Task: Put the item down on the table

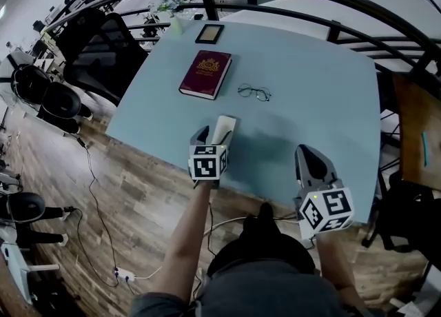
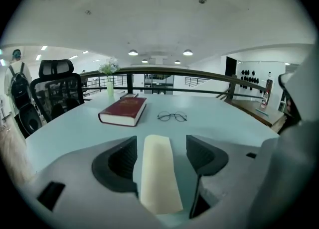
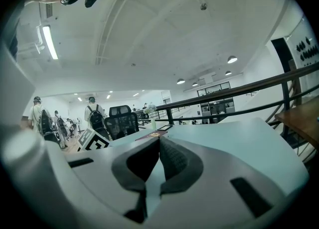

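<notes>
The blue desk (image 1: 303,88) stands by a dark railing in a bright office. The left hand-held gripper (image 2: 160,143) has its jaws apart, and the cream strip (image 2: 158,178) lies between them, touching neither, seemingly on the desk near its front edge and pointing straight ahead. The right hand-held gripper (image 3: 158,148) is pressed together, empty, farther away.

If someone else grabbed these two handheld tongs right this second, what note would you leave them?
Left tongs: open, one jaw on either side of the cream-coloured item, neither touching it.
Right tongs: shut, empty, by the near edge of the table.
The item lies flat near that edge; the red book and glasses lie farther back.
Done: the item looks set down and released.
Left: probably just draw the left tongs back clear of it.
</notes>
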`<state>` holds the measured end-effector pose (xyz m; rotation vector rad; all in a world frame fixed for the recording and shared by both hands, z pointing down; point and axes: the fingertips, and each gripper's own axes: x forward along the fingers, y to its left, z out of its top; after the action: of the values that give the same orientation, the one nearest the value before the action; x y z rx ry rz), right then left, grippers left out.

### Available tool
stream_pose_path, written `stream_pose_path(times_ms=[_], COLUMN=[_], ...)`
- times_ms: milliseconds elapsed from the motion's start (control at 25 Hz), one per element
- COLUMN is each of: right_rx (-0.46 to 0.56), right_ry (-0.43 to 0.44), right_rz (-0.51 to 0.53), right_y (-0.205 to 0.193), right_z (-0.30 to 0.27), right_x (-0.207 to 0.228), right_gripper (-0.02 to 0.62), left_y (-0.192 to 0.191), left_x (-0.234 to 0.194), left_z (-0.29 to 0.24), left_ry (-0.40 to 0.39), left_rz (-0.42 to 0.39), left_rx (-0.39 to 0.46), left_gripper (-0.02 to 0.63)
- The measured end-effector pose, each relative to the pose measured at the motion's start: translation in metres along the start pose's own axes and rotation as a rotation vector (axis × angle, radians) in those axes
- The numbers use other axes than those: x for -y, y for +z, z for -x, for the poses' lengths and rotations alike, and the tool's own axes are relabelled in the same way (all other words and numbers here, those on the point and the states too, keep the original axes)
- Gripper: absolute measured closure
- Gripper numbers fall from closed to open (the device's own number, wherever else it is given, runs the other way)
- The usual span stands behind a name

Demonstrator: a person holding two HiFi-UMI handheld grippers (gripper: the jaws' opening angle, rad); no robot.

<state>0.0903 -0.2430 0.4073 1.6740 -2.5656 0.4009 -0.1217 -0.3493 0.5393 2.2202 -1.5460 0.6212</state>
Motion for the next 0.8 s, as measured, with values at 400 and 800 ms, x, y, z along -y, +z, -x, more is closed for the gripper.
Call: stream_pose_path(times_ms=[400,800], right_rx=[0.018,0.021], right_ry=[0.025,0.073], right_rz=[0.013,0.023], right_y=[0.013,0.018], right_z=[-0.014,-0.027], right_x=[-0.003,-0.016], right_gripper=[0.592,0.592], left_y=[0.040,0.041], left_x=[-0.001,-0.004], left_z=[0.065,0.118], left_ry=[0.022,0.068], left_rz=[0.039,0.068], left_rx=[0.192,0.288], left_gripper=[0.372,0.488])
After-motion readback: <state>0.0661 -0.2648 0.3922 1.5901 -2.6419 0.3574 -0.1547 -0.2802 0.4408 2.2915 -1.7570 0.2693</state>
